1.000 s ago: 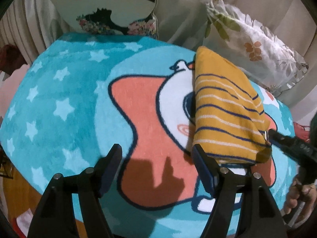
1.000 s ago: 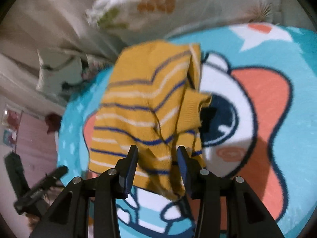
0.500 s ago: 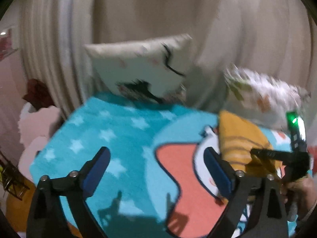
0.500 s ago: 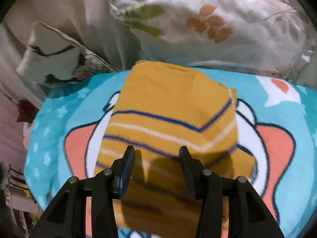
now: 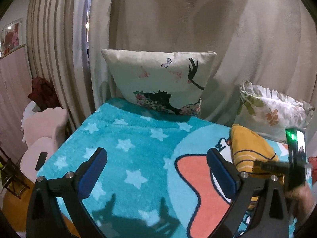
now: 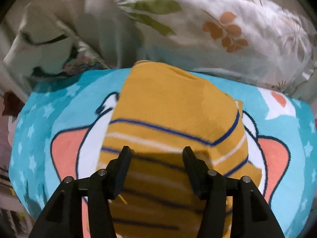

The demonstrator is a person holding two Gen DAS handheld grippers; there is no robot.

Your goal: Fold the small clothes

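Observation:
A mustard-yellow garment with blue and white stripes (image 6: 174, 123) lies folded on the turquoise star-and-cartoon blanket (image 6: 59, 103). My right gripper (image 6: 156, 158) hovers over the garment's near part, open and empty; its shadow falls on the cloth. In the left wrist view the garment (image 5: 249, 146) is at the right, partly behind the right gripper (image 5: 277, 165). My left gripper (image 5: 156, 170) is open and empty, raised over the blanket (image 5: 128, 148) to the left of the garment.
A cream pillow with a black silhouette print (image 5: 158, 83) and a leaf-print pillow (image 5: 273, 113) lean against the curtain (image 5: 198, 19) at the back. A pink chair (image 5: 43, 130) stands off the blanket's left edge.
My right gripper let go of the garment, which now lies folded, and opened wider. My left gripper rose and tilted up, away from the garment, still open.

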